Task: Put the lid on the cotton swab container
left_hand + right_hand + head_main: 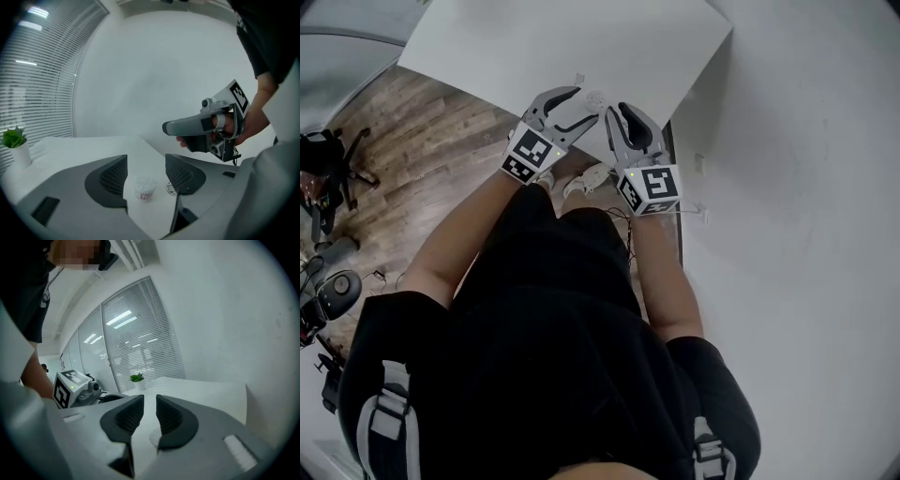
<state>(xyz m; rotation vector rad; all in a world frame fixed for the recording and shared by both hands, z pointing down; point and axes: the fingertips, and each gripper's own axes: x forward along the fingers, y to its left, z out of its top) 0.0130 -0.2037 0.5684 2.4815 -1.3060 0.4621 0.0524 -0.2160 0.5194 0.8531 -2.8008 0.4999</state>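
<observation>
**A:** While both grippers hang over the table edge, where's the task item?

**B:** The cotton swab container (145,187) stands upright on the white table (70,145), mouth up, swabs showing, no lid on. From the left gripper (146,165) it lies ahead and below. It shows in the gap between the jaws but is well clear of them.

**A:** Lid?

**B:** The lid (170,188) lies flat on the table just beside the container, on its right. It's half hidden behind the left gripper's right-hand jaw. Touching or apart, can't tell.

**A:** Jaw states?

**B:** Left: jaws wide apart, nothing held. Right gripper (150,409): jaws nearly together with a narrow slot between, nothing in it. A round white thing (153,437) peeks out under its right-hand jaw. Lid or container, can't tell from there.

**A:** Which hand takes the lid?

**B:** My read: right. The lid sits on that gripper's side of the container. It lies flat, so the jaws would need to drop from above and open wider than that slot. Then they'd carry it leftwards over the mouth. The left is wide enough to steady the container body.

**A:** Progress?

**B:** Nothing gripped yet. Early.
</observation>
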